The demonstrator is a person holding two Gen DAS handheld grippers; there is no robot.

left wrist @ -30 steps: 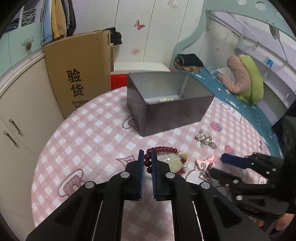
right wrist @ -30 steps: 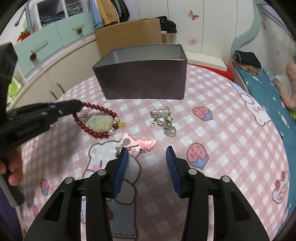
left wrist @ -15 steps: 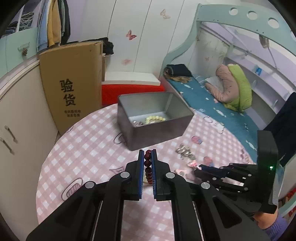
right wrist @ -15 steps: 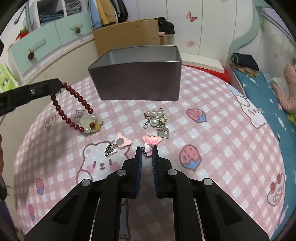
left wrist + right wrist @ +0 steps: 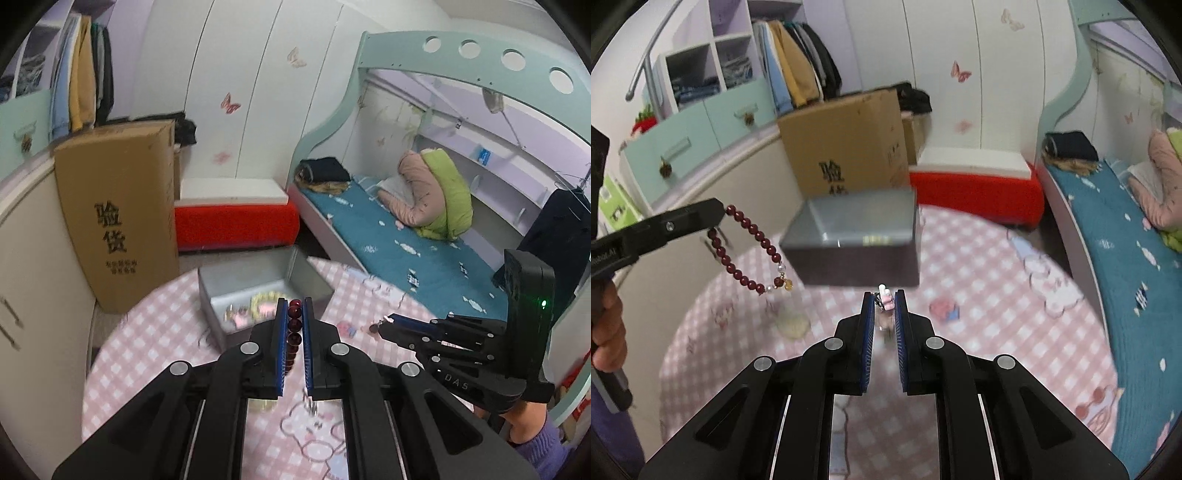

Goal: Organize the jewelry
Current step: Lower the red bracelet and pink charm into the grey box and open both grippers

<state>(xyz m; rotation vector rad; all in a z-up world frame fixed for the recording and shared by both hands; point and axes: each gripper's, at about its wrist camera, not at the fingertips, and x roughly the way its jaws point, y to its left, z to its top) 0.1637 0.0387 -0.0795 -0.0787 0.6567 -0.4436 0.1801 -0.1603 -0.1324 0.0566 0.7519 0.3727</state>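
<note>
My left gripper [image 5: 294, 307] is shut on a dark red bead bracelet [image 5: 294, 326], raised above the pink checked table [image 5: 147, 350]. In the right wrist view the bracelet [image 5: 750, 251] hangs as a loop from the left gripper [image 5: 718, 214]. The right gripper [image 5: 885, 300] is shut on a small pink charm [image 5: 886, 297], also lifted off the table [image 5: 979, 295]. It enters the left wrist view from the right [image 5: 388, 320]. The open grey tin box [image 5: 308, 275] stands just beyond both grippers and holds a yellow bead bracelet [image 5: 264, 299] among other pieces. Its front wall [image 5: 849, 266] faces the right gripper.
A pale stone piece [image 5: 792, 325] lies blurred on the cloth left of the right gripper. Behind the table are a tall cardboard box [image 5: 118, 218], a red bench [image 5: 236, 225] and a bed [image 5: 406, 251]. A hand [image 5: 605, 332] holds the left gripper's handle.
The right gripper shut on the pink charm and lifted it. The left gripper raised the bracelet off the cloth. Both grippers have risen, so the box looks smaller and lower.
</note>
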